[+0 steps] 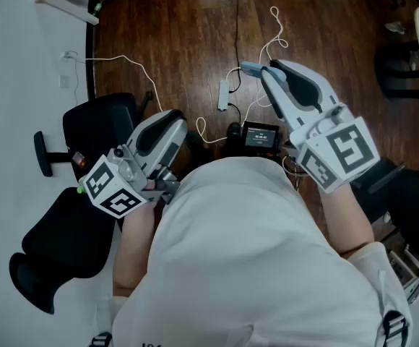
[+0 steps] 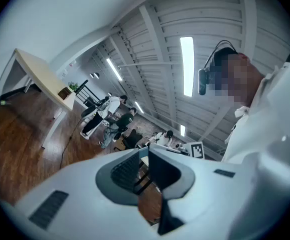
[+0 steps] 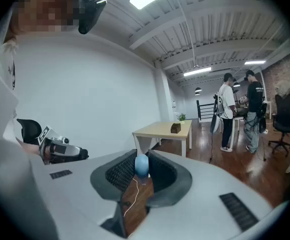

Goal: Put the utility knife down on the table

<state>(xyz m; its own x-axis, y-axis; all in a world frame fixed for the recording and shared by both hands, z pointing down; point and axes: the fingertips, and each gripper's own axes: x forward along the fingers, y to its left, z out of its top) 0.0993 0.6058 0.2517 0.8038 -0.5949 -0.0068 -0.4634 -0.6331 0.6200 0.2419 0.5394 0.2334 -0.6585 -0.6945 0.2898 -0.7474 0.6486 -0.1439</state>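
Utility knife (image 3: 141, 165) is what the task is about, and only its pale blue end shows; the rest is hidden. It pokes out between the tips of the right gripper (image 1: 271, 72), whose jaws pinch it. It is up in the air over the brown wood floor (image 1: 173, 42). A pale table (image 3: 160, 130) stands far off, well apart from the knife. The left gripper (image 2: 146, 151) has its jaws pressed together with nothing in them. A small brown box (image 3: 175, 128) sits on that table, and I cannot see inside it. I think the knife is light, hard and smooth, so it could slip. Its blade would be sharp, so holding the middle of its body seems best.
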